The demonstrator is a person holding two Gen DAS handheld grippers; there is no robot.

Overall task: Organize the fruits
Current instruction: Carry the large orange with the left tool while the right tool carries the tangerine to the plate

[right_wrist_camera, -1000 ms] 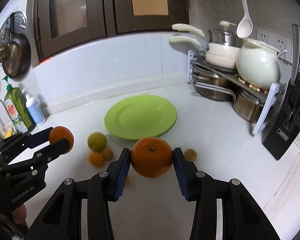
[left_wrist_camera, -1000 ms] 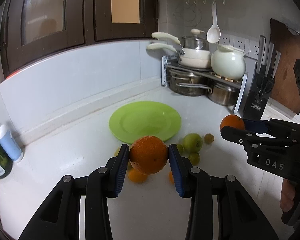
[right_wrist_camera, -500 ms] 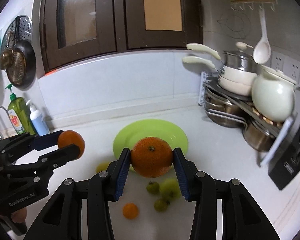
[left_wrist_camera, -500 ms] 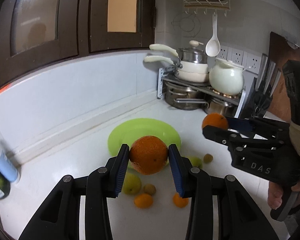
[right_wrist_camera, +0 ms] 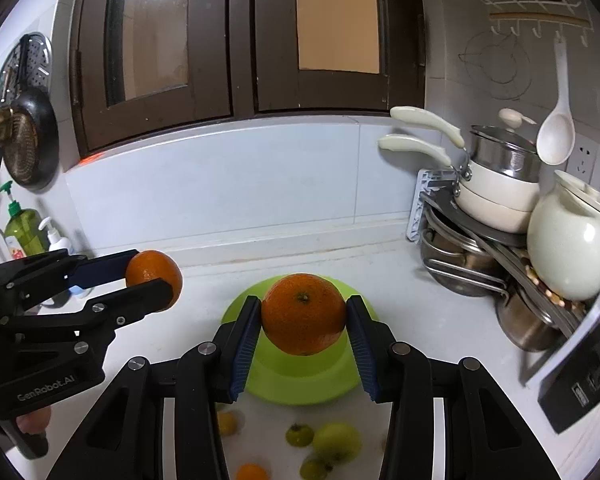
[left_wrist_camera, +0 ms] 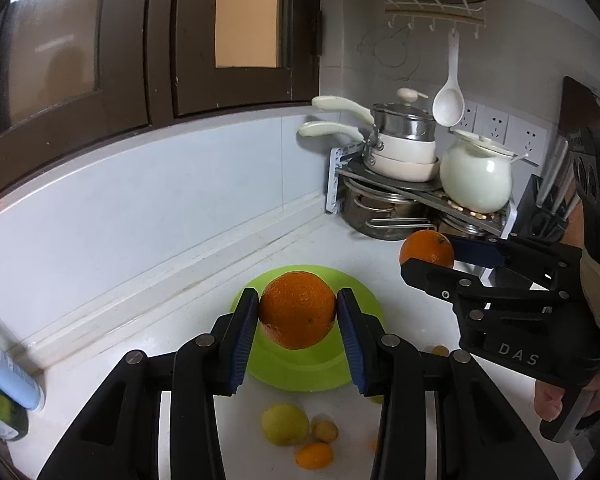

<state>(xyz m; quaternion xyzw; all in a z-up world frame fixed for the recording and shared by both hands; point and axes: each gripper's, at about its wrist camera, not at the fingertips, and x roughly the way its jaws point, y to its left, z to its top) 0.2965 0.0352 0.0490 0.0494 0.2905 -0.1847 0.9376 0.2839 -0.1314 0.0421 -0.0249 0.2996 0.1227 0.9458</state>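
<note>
Left wrist view shows an orange [left_wrist_camera: 297, 311] clamped between the blue pads of the left gripper [left_wrist_camera: 298, 322], held in the air above the green plate [left_wrist_camera: 300, 372]. The right gripper [right_wrist_camera: 303, 326] is likewise closed on a second orange [right_wrist_camera: 303, 314], also over the plate. Both fruits are round and gripped only at their sides, so a release from this height would likely let them bounce or roll off the shallow rim onto the counter [left_wrist_camera: 180, 300]; lowering first looks safer. With both grippers converging on one plate, the fingers could knock together, or one orange could push the other off. Loose small fruit, a yellow-green one [left_wrist_camera: 285, 424] and a small orange one [left_wrist_camera: 314, 455] among them, lie on the counter just in front of the plate and could be scattered by a low pass. The pot rack [left_wrist_camera: 384, 200] stands well apart.
</note>
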